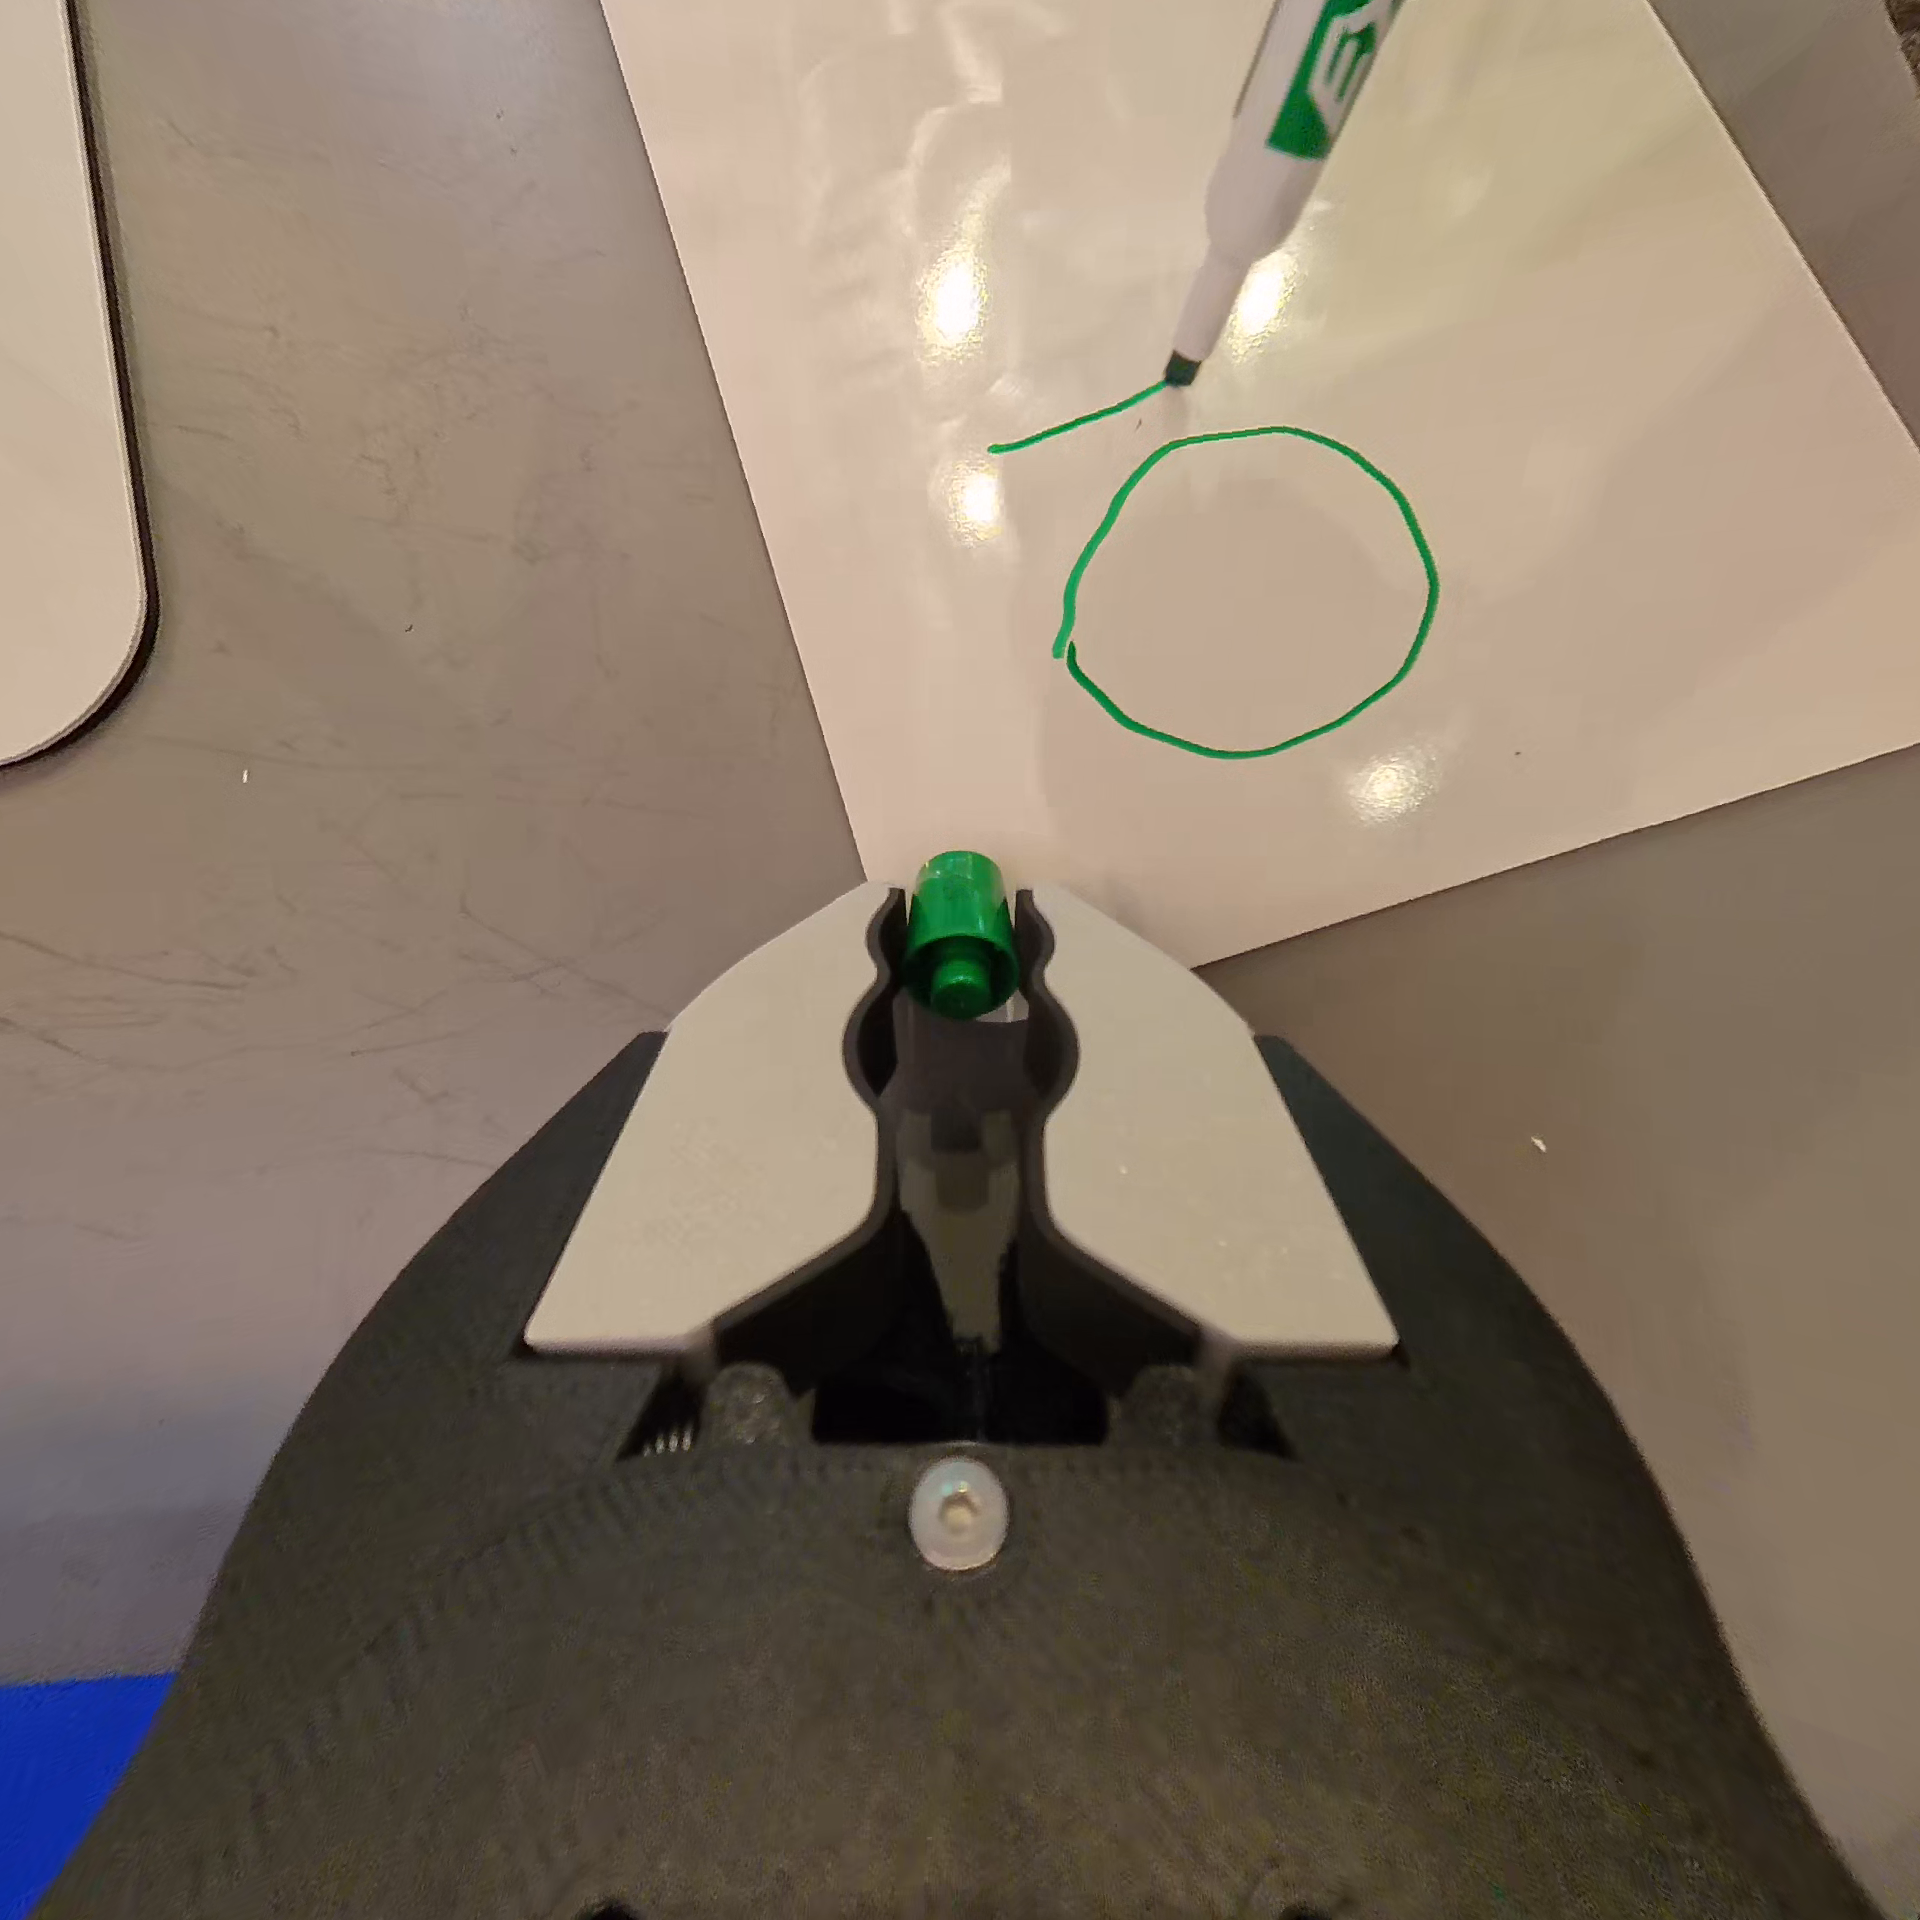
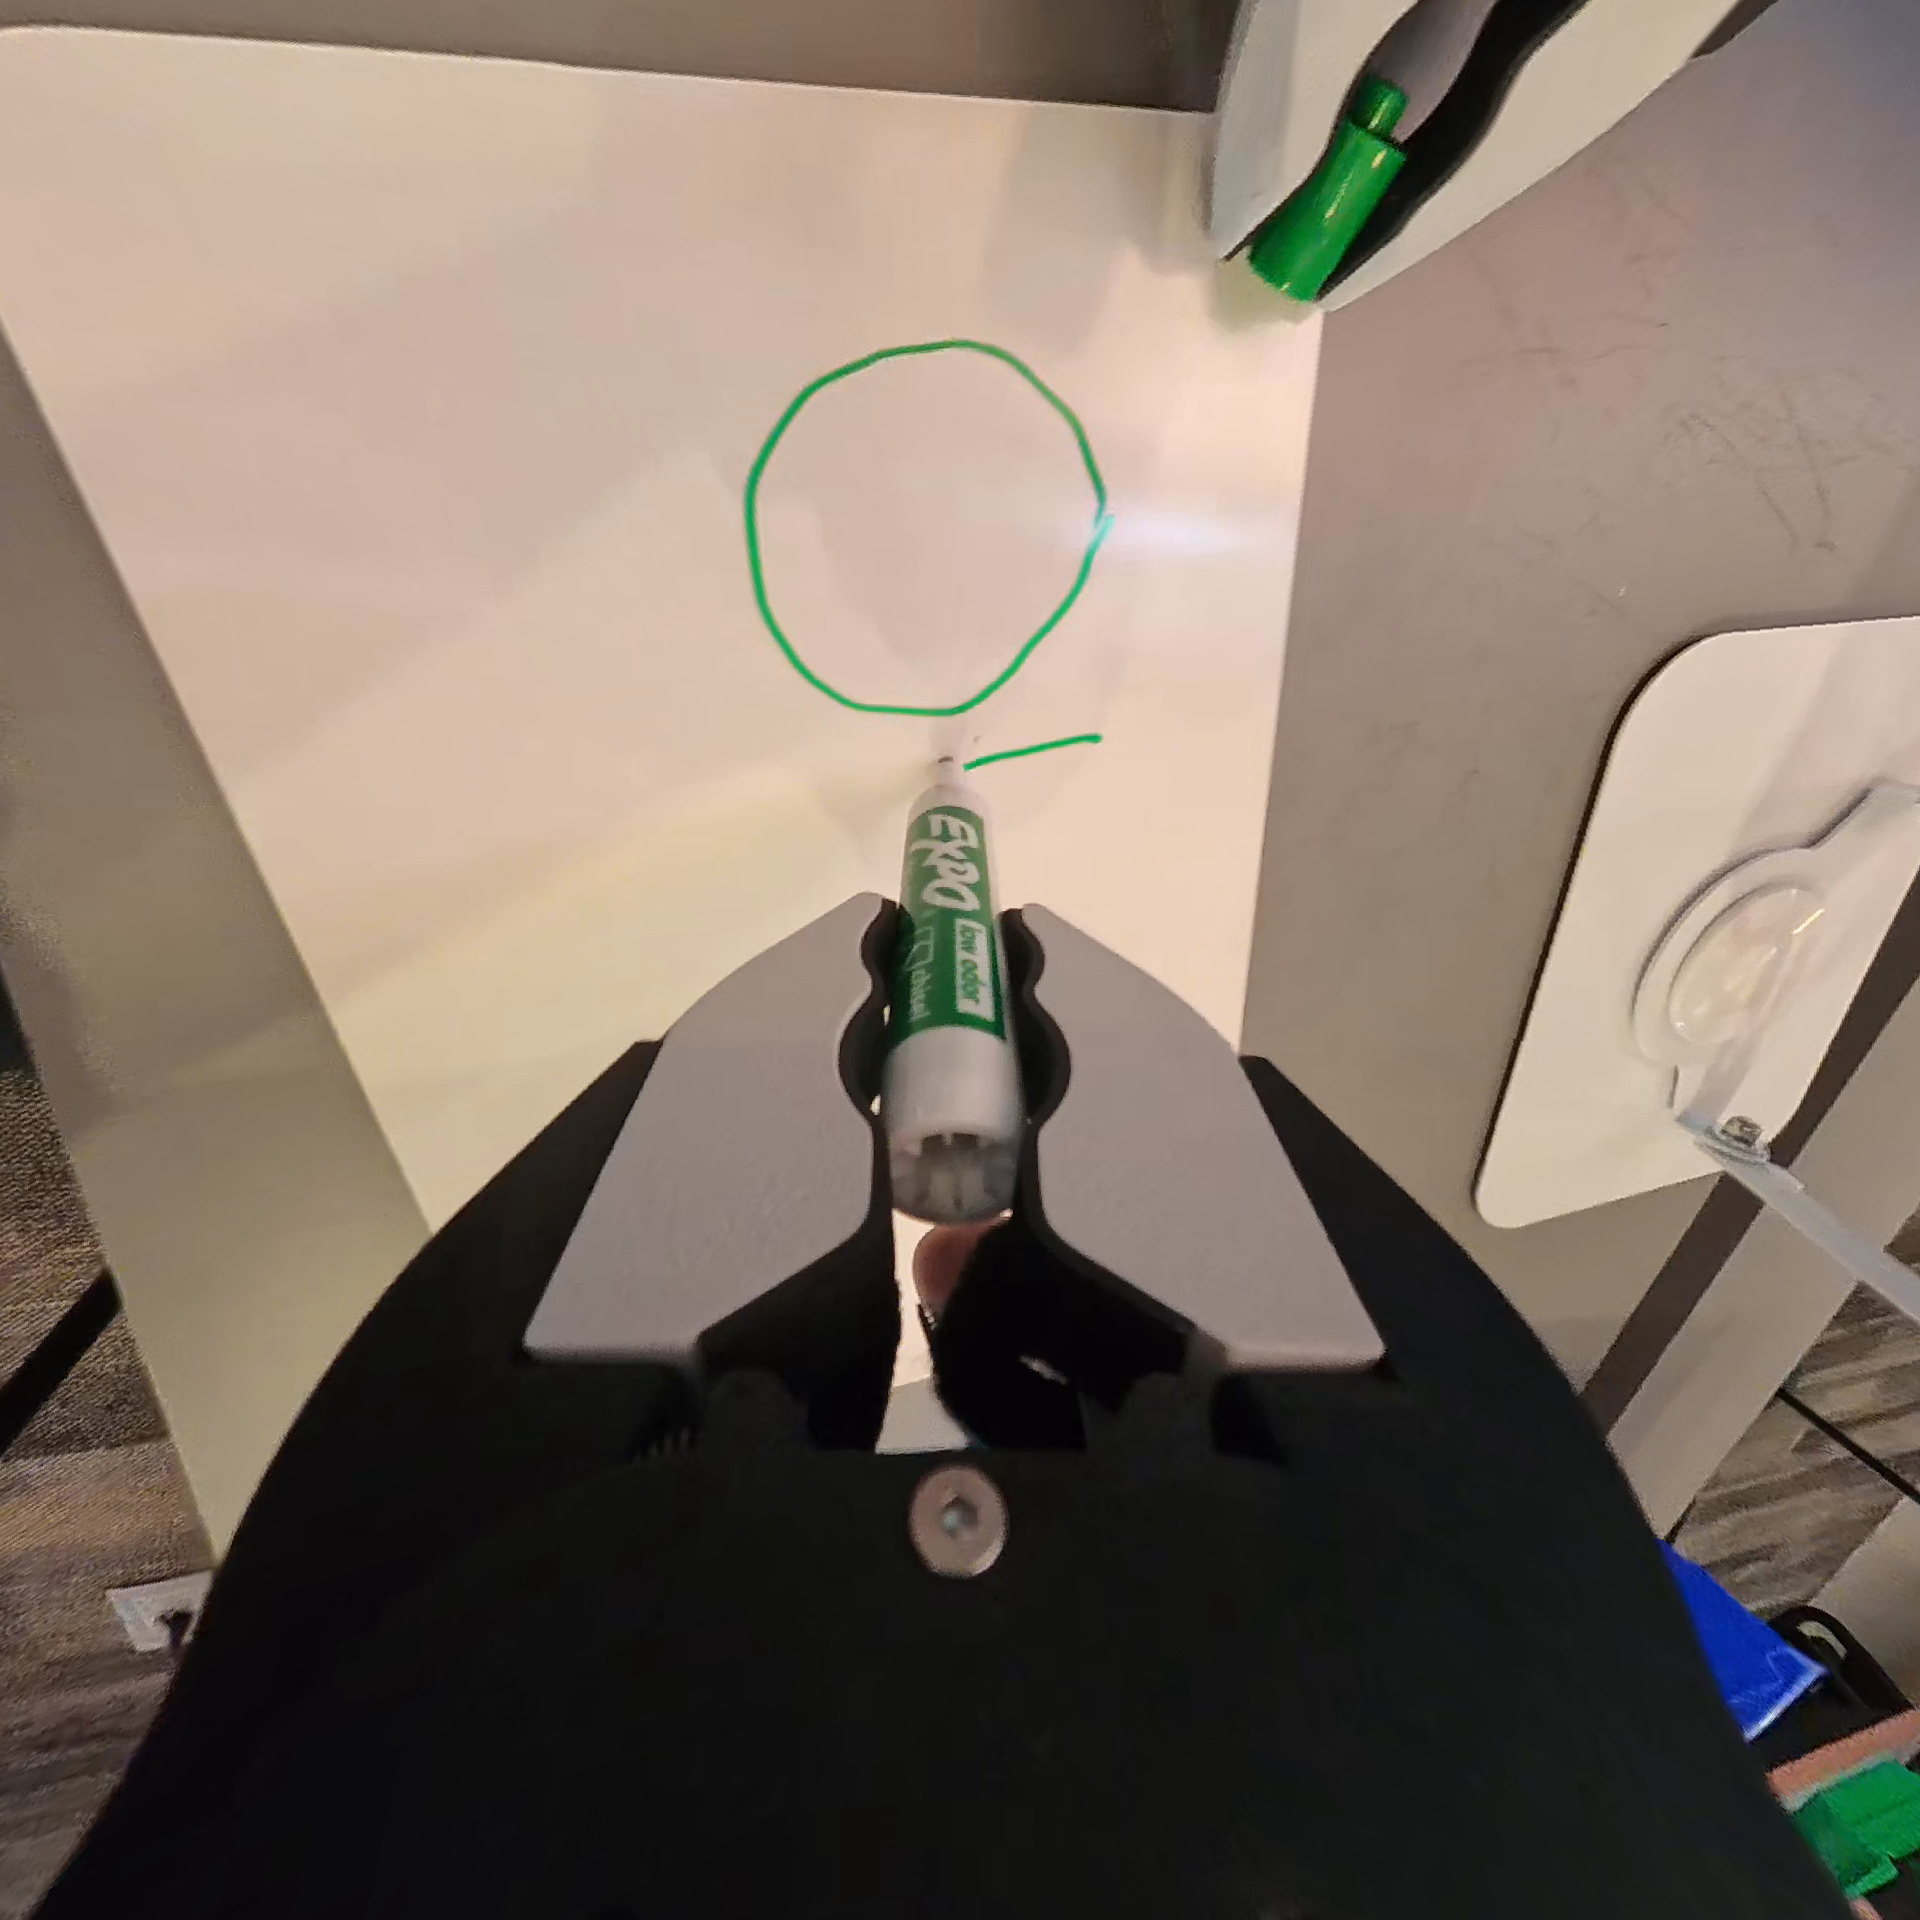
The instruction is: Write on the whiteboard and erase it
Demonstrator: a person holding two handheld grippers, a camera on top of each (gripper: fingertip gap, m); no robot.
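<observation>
A white whiteboard [image 1: 1143, 260] lies flat on the grey table; it also shows in the right wrist view [image 2: 416, 468]. A green circle [image 1: 1434, 582] is drawn on it, with a short green line [image 1: 1081, 421] beside it. My right gripper [image 2: 951, 920] is shut on a white and green marker [image 2: 951, 987], whose tip touches the board at the end of the short line [image 2: 1034, 750]. The marker [image 1: 1278, 177] reaches in from the top of the left wrist view. My left gripper [image 1: 956, 904] is shut on the green marker cap [image 1: 954, 935], at the board's near corner.
A second white board with a dark edge [image 1: 62, 416] lies on the grey table [image 1: 416, 623] to the left. In the right wrist view a white board with a clear plastic hook [image 2: 1745, 935] lies at the right. Blue and green things [image 2: 1766, 1704] sit at the lower right. My right fingertips sit around 15 cm from my left ones.
</observation>
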